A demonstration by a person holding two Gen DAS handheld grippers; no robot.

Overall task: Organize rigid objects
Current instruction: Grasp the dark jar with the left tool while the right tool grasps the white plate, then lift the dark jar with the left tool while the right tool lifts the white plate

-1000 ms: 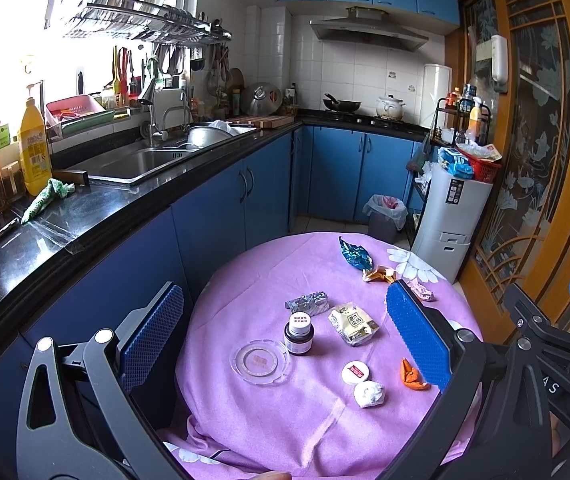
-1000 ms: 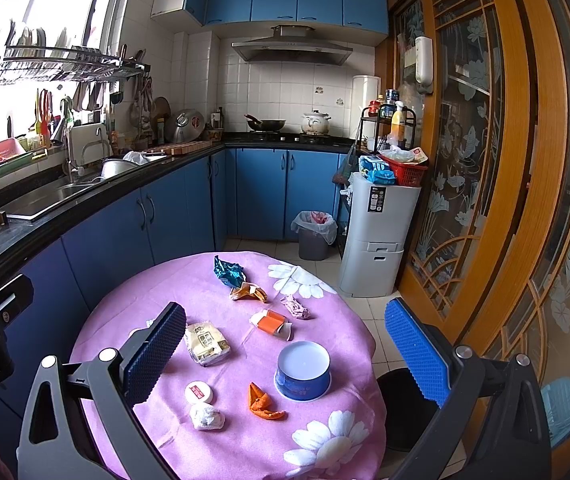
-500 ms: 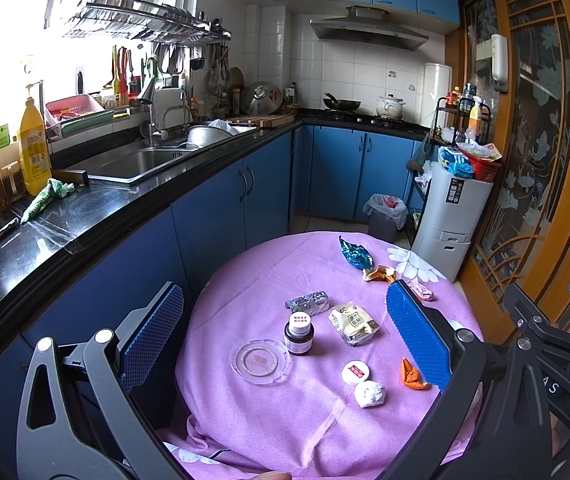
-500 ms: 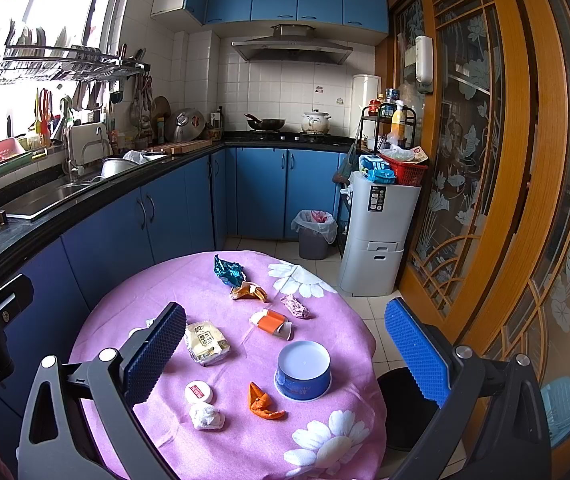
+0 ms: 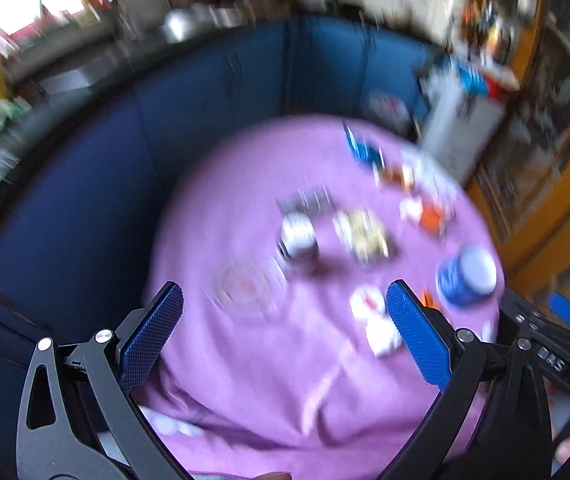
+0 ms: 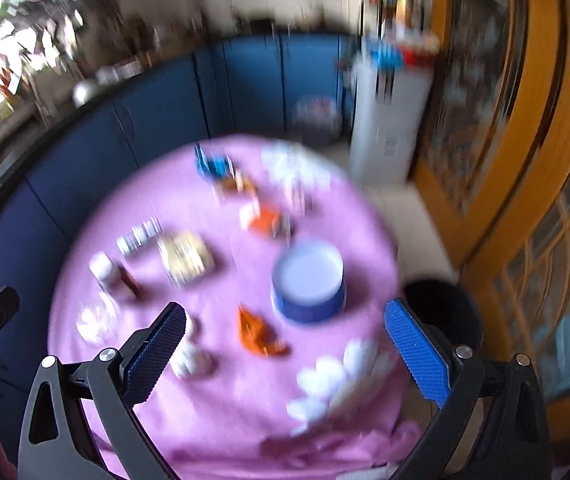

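Both views are motion-blurred. A round table under a purple cloth (image 5: pixel 269 364) (image 6: pixel 229 400) carries the objects. A small dark jar with a white lid (image 5: pixel 298 236) (image 6: pixel 107 270) stands near a clear glass dish (image 5: pixel 245 286) (image 6: pixel 95 320). A blue tub with a white lid (image 6: pixel 308 284) (image 5: pixel 467 278) sits toward the right. My left gripper (image 5: pixel 285 336) is open and empty, above the table's near part. My right gripper (image 6: pixel 285 344) is open and empty, just in front of the blue tub.
Soft wrappers lie about: a beige packet (image 6: pixel 185 258), an orange wrapper (image 6: pixel 257 334), a blue wrapper (image 6: pixel 211 166), a silver packet (image 5: pixel 307 200). Blue cabinets (image 5: pixel 205 92) ring the far side. A wooden door (image 6: pixel 525 160) stands right. A black bin (image 6: pixel 441 316) sits by the table.
Both grippers have swung downward and closer to the table, so the table fills more of each view and everything is blurred. Both stay open and empty.
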